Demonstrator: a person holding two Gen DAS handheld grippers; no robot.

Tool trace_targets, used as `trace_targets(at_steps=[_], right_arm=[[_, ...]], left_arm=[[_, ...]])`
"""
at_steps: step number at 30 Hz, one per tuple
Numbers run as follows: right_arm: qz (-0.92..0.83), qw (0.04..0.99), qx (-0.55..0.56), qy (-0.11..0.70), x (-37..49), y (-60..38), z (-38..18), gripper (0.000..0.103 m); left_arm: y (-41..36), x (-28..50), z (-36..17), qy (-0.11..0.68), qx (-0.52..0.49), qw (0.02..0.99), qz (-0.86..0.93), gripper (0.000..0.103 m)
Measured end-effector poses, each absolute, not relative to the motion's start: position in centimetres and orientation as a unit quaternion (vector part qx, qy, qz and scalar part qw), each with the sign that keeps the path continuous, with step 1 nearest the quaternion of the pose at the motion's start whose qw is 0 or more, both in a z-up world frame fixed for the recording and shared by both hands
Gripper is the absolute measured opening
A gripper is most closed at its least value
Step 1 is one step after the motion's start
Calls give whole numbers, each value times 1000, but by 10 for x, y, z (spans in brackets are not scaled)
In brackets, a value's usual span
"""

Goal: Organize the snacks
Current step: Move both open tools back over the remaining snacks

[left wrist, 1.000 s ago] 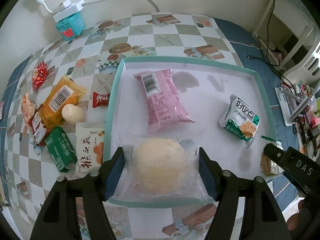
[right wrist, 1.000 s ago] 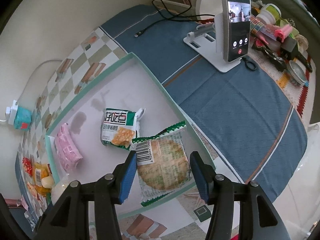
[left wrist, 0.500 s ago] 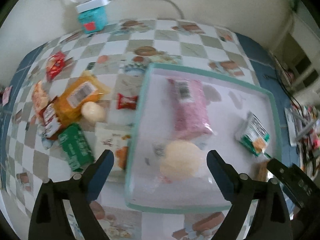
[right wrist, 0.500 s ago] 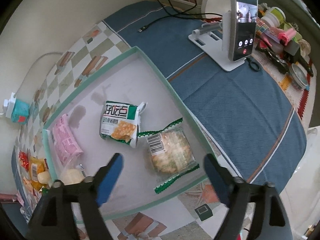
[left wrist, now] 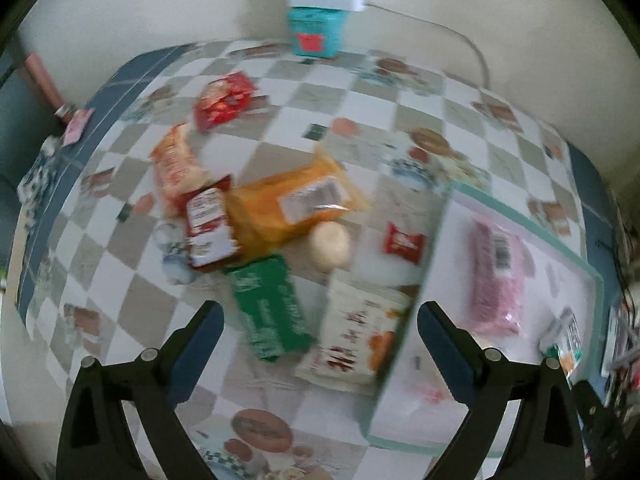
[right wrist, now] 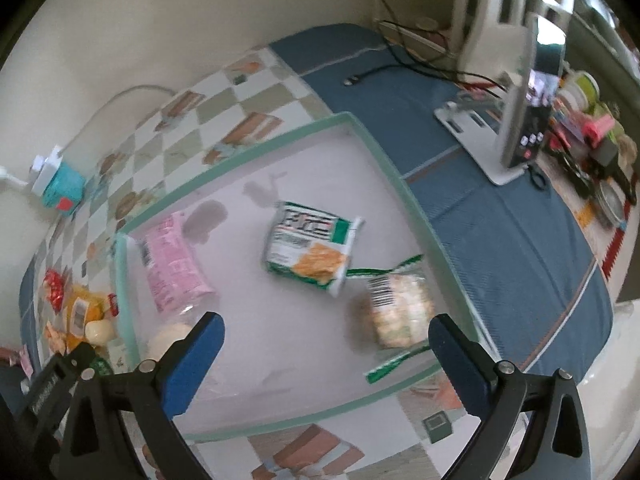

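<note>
Teal-rimmed and white inside, the tray (right wrist: 376,152) sits on the checkered tablecloth (left wrist: 360,92) with four snacks in it: a pink packet (right wrist: 170,264), a green-and-white cracker packet (right wrist: 312,248), a round biscuit in clear wrap (right wrist: 396,312) and a pale bun (right wrist: 168,338) in the near left corner.

The right gripper (right wrist: 326,354) hangs over the tray's near half, jaws spread wide and holding nothing. The wrapped biscuit lies just inside its right finger (right wrist: 460,364), apart from the pad. The bun lies beside its left finger.

The left gripper (left wrist: 318,342) is over the loose pile outside the tray. Its jaws have just been opening and stand wide, nothing gripped. Between its fingers lie a green box (left wrist: 268,306) and a white pouch with red lettering (left wrist: 360,336), the pouch resting against the tray's outer wall. Beyond are an orange packet (left wrist: 296,204), a pale round snack (left wrist: 330,244), a small red sachet (left wrist: 404,240) and a red packet (left wrist: 224,100).

Bare cloth lies left of the pile; the tray's middle is open.

The left view is motion-blurred; the tray's near corner appears to hold the bun's wrapper, but it cannot be confirmed there. The left gripper's body shows only partly in the right view.
</note>
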State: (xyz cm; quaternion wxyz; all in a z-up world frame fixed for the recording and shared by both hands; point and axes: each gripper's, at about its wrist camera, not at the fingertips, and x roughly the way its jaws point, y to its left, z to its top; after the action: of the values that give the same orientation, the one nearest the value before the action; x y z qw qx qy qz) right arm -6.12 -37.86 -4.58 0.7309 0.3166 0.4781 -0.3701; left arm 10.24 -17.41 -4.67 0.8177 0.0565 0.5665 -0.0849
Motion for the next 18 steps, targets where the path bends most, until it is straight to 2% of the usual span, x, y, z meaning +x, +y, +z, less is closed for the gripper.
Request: trace_targets(at_steps=[18], right_arm=[[-308,771,263,490,4,-303,-39,103]], left_arm=[[-82,150,-40,568,17,822,15,97]])
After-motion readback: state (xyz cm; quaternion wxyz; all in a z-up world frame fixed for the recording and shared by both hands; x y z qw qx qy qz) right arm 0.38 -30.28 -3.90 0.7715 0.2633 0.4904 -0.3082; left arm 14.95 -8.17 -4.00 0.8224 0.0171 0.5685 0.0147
